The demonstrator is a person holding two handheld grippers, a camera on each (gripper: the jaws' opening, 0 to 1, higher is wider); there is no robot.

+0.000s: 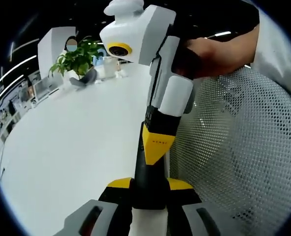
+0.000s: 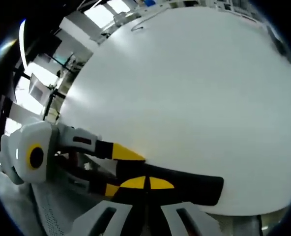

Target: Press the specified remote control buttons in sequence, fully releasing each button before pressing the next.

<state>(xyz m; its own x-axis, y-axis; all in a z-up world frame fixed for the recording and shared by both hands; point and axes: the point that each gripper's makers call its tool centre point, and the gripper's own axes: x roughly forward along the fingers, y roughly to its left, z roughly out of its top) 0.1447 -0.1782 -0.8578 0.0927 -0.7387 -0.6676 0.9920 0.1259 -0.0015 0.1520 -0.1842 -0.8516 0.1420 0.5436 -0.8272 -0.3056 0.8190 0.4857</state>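
Observation:
In the left gripper view my left gripper is shut on a slim black remote, its yellow-tipped jaws on either side of the near end. My right gripper comes down from above, held by a hand. Its jaws are shut and its yellow tip rests on the remote's face. In the right gripper view the right gripper shows its two yellow tips together on the remote, which runs off to the right. The left gripper enters from the left and clamps the remote's end. The buttons are hidden.
A wide white table lies under both grippers and stretches far away. A potted plant and a grey object stand at its far end. A white mesh chair back is close on the right.

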